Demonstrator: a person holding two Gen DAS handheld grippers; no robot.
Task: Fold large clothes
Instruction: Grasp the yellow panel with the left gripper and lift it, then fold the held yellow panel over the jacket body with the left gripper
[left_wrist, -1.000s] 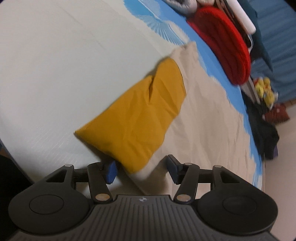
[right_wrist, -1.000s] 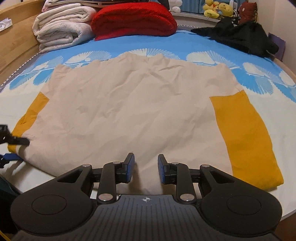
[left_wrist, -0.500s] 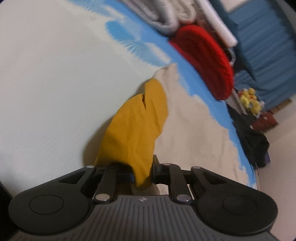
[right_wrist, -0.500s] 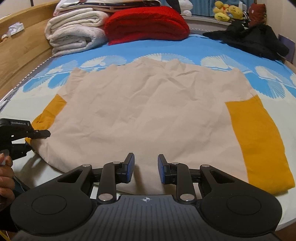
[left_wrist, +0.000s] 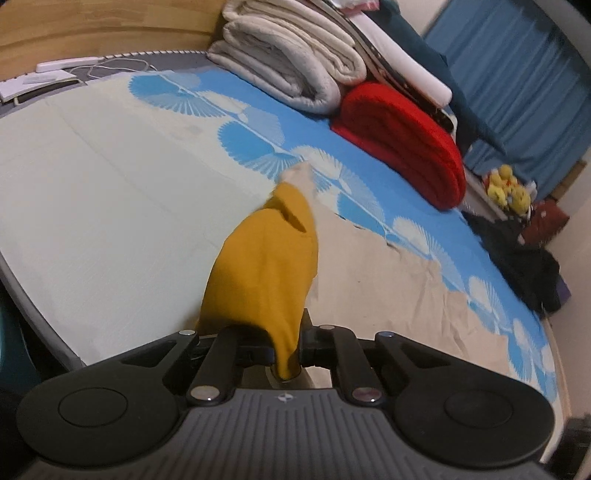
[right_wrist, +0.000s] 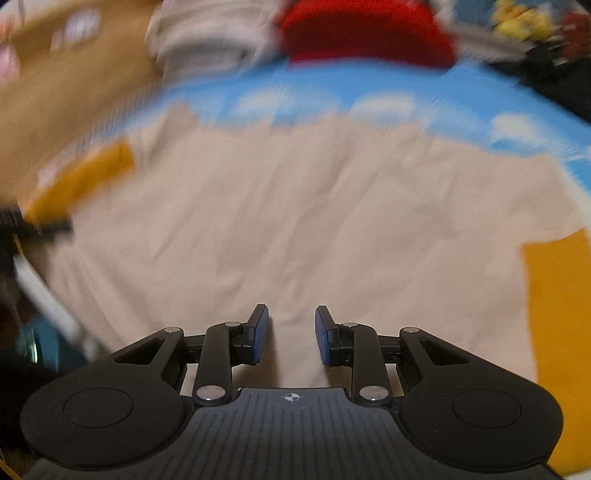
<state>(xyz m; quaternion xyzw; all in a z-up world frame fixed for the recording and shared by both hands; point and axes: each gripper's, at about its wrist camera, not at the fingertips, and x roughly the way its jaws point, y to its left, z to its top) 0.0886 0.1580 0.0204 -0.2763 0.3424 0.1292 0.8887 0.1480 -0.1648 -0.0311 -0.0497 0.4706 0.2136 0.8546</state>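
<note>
The shirt (right_wrist: 295, 221) lay flat on the bed (left_wrist: 92, 203), beige body spread toward twelve o'clock. Our left gripper (left_wrist: 286, 349) had just been closing and now pinched the yellow sleeve (left_wrist: 266, 273), which had lifted off the sheet since a second earlier; we judged the first sleeve fold begun. Our right gripper (right_wrist: 291, 334) hung narrowly parted and empty. Folded towels (left_wrist: 288, 62) and a red blanket (left_wrist: 406, 144) sat at one o'clock

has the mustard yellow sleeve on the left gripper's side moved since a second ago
Yes. The mustard yellow sleeve, flat on the pale bed sheet before, is now lifted off it, pinched in the left gripper.
</note>
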